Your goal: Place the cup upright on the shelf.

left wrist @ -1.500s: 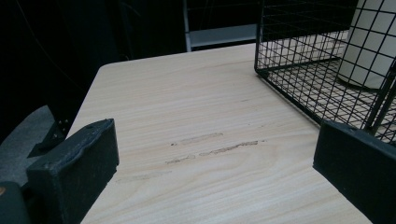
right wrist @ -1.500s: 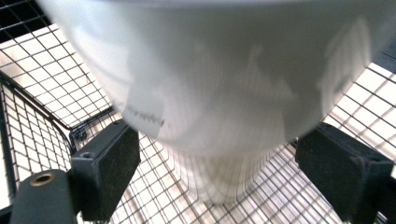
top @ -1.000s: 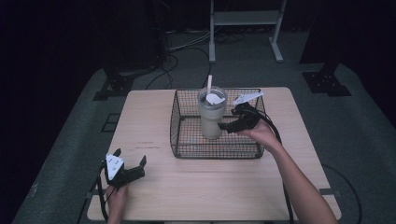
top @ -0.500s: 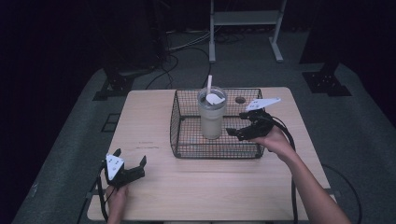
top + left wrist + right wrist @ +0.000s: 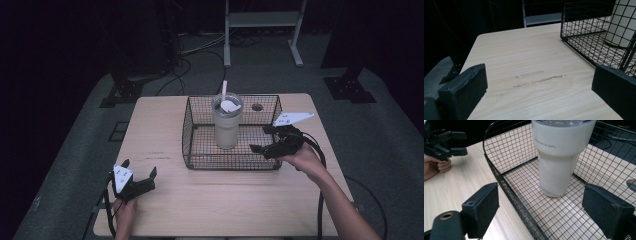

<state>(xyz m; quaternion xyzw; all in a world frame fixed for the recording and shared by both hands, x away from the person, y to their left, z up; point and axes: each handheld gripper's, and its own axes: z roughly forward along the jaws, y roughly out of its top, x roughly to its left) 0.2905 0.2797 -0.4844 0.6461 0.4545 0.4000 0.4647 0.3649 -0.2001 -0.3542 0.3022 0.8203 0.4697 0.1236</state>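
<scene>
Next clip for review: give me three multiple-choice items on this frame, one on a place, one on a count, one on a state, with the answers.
1. Where does the tumbler stand?
A. inside the wire basket
B. on bare table
C. on the floor

2. How many straws rise from the tumbler?
A. none
B. one
C. three

3. How are the right tongs?
A. shut on the tumbler
B. shut on the basket
C. open

Answers: 1 A, mesh walls surround it. 2 B, a single white straw. 3 C, the right gripper view shows its jaws wide apart, holding nothing.
</scene>
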